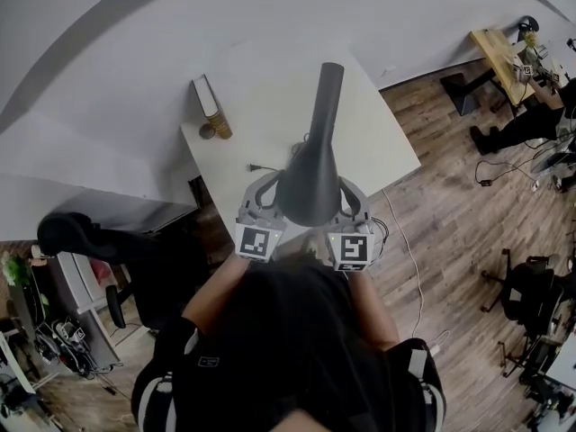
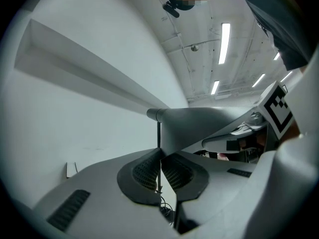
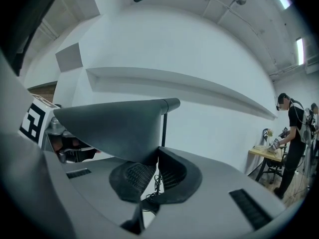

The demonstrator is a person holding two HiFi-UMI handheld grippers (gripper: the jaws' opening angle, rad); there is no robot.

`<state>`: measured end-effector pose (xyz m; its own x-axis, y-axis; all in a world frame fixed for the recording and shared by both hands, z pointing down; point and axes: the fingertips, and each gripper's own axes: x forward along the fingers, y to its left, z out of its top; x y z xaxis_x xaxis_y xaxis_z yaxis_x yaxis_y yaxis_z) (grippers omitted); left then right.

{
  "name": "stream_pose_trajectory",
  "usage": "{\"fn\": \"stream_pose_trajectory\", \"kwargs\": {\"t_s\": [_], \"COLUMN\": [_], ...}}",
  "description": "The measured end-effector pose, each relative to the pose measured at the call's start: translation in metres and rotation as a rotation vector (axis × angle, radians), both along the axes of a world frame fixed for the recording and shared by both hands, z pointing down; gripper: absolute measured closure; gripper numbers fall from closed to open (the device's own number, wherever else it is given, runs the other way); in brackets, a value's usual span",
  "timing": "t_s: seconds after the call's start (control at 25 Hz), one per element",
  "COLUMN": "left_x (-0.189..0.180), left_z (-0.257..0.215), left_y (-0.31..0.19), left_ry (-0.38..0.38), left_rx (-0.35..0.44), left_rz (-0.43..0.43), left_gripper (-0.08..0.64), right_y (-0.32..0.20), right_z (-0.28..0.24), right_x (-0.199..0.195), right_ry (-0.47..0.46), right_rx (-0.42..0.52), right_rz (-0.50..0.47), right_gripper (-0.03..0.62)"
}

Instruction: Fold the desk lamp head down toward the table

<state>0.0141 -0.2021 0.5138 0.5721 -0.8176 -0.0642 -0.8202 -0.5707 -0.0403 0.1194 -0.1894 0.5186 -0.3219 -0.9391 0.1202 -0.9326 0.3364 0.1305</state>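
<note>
The dark conical lamp head stands over the near half of a white table. Its wide mouth faces the person and its narrow end points away. In the gripper views the lamp head lies roughly level and joins a thin upright stem at its narrow end. The left gripper sits at the left side of the wide rim, and in its own view the left gripper is clenched, its ribbed pads pinched on the thin lower edge of the shade. The right gripper sits at the opposite side of the rim. In its own view the right gripper is likewise clamped on the rim of the lamp head. Each gripper carries a marker cube, left and right, printed with black-and-white square patterns and no lettering. A dark cable with a plug lies on the table just left of the lamp. A slim upright box and a gold-coloured stack stand close together at the far left edge; any print on them is too small to read. The floor is wood plank. In the right gripper view, a person stands at a wooden desk well apart.
</note>
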Motion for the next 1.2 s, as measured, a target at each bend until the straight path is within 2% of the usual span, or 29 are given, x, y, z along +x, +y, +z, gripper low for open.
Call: {"fn": "stream_pose_trajectory", "kwargs": {"t_s": [0.44, 0.48, 0.56, 0.68, 0.84, 0.96, 1.2], "left_x": [0.001, 0.001, 0.0, 0.0, -0.001, -0.002, 0.0], "left_z": [0.004, 0.005, 0.006, 0.007, 0.012, 0.007, 0.008], "left_y": [-0.003, -0.003, -0.003, -0.003, -0.003, -0.004, -0.004], "left_ry": [-0.005, -0.008, -0.021, -0.029, -0.023, -0.004, -0.022], "left_rx": [-0.004, -0.004, -0.006, -0.013, -0.016, -0.009, -0.01], "left_rz": [0.005, 0.005, 0.005, 0.004, 0.004, -0.004, -0.001], "left_gripper": [0.531, 0.531, 0.531, 0.531, 0.531, 0.531, 0.531], "right_y": [-0.002, -0.001, 0.002, 0.014, 0.034, 0.045, 0.053], "right_z": [0.009, 0.01, 0.01, 0.008, 0.004, -0.007, -0.023], "right_x": [0.001, 0.0, -0.002, -0.007, -0.013, -0.018, -0.029], "right_ry": [0.076, 0.08, 0.102, 0.21, 0.394, 0.461, 0.61], "right_rx": [-0.024, -0.041, -0.06, -0.073, -0.072, -0.04, 0.039], "right_rz": [-0.013, -0.021, -0.049, -0.126, -0.229, -0.288, -0.38], "right_gripper": [0.566, 0.56, 0.504, 0.398, 0.326, 0.313, 0.302]}}
